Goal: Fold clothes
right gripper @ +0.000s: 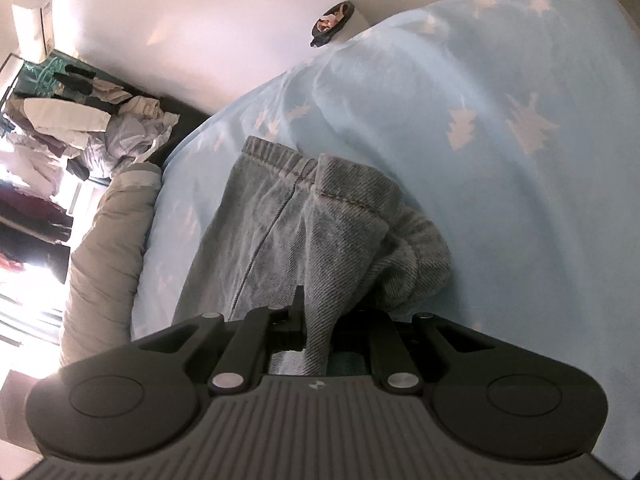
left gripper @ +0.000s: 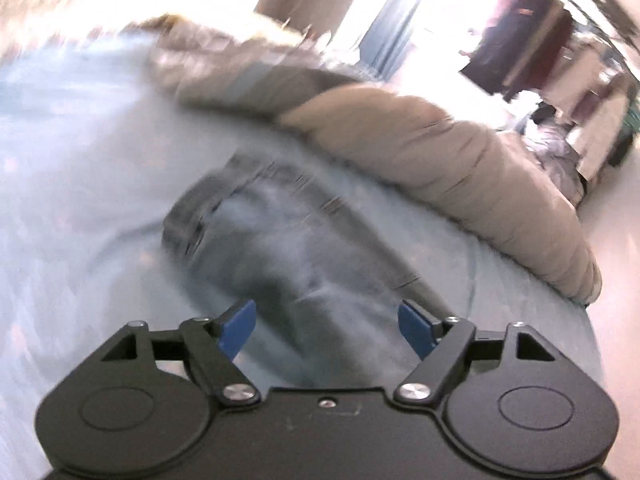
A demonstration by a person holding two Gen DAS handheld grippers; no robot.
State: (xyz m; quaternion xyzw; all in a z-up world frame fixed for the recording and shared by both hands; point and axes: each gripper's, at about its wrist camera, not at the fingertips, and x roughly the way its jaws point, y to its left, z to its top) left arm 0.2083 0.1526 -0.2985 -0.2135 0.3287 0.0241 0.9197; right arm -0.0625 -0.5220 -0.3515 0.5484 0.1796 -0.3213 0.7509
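A pair of faded blue jeans (right gripper: 276,224) lies on a light blue bedspread (right gripper: 520,128) with white patterns. My right gripper (right gripper: 320,316) is shut on a bunched fold of the jeans, which rises between its fingers and hides the tips. In the blurred left wrist view the jeans (left gripper: 280,240) lie just ahead of my left gripper (left gripper: 326,328), which is open and empty above the cloth, its blue pads (left gripper: 240,326) wide apart.
A long beige padded duvet (left gripper: 440,152) lies along the bed's edge, also seen in the right wrist view (right gripper: 108,248). A heap of other clothes (right gripper: 100,128) sits beyond the bed. A white wall (right gripper: 200,20) is behind.
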